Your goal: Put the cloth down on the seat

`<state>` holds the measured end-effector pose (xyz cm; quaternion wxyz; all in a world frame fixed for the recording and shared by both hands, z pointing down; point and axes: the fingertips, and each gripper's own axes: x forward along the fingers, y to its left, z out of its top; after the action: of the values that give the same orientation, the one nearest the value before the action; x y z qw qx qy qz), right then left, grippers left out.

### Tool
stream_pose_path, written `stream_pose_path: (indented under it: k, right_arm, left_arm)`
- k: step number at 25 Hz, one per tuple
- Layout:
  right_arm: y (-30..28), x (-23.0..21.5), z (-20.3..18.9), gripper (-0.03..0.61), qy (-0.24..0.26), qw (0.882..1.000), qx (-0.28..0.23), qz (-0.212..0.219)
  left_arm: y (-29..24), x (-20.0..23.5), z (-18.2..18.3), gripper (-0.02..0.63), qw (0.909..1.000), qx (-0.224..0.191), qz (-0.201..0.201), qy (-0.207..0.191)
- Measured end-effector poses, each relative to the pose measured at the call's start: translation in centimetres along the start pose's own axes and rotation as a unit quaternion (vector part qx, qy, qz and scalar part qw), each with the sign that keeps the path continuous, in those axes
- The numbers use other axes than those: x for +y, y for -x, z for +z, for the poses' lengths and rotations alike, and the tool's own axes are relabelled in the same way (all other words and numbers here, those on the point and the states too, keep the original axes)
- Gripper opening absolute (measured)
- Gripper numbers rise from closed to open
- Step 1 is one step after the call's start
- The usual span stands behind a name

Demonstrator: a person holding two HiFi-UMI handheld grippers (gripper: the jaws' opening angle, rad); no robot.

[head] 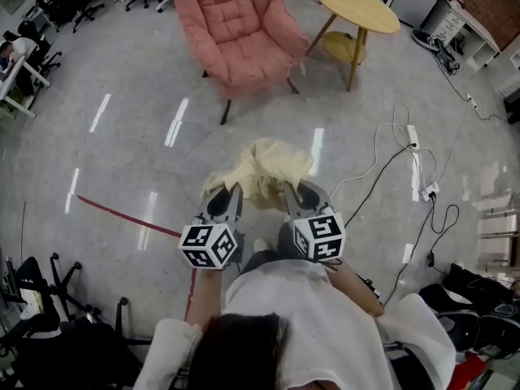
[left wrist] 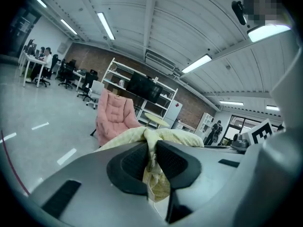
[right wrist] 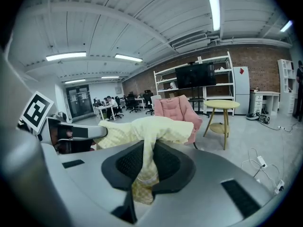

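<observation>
Left claw (head: 231, 190) and right claw (head: 292, 188) each pinch the yellow cloth (head: 262, 167), well short of the pink armchair (head: 242, 49). Light and limp, it will likely sag and drape; holds near the edges suit it.

Glossy grey floor (head: 122, 153) underfoot, strip lights (right wrist: 214, 4) glaring overhead. Round wooden table (head: 357, 6) over there, white shelving (right wrist: 163, 79) along the brick wall (right wrist: 265, 60).

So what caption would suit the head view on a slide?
Held by the left gripper and right gripper, a yellow cloth hangs, a pink armchair ahead.
</observation>
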<state>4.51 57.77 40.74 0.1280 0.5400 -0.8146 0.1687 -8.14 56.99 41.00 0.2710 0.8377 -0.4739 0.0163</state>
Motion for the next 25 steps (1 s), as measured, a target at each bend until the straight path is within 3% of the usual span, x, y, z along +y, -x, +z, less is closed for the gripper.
stream_pose_path:
  k: [10, 18, 25]
  right_arm:
    - [-3.2, -3.5, 0.7, 0.066, -0.001, 1.0, -0.002, 0.007]
    - [-9.4, -8.1, 3.9, 0.066, -0.004, 0.999, 0.003, 0.038]
    - [-13.5, -11.2, 5.9, 0.067, 0.03, 0.998, 0.018, 0.044]
  left_arm:
    - [-4.0, 0.6, 0.0, 0.072, 0.9999, 0.002, 0.012, 0.01]
    - [-10.8, 2.1, 3.1, 0.072, 0.9991, -0.001, 0.034, 0.023]
    - [-15.2, 2.7, 5.0, 0.072, 0.9984, -0.002, 0.049, 0.028]
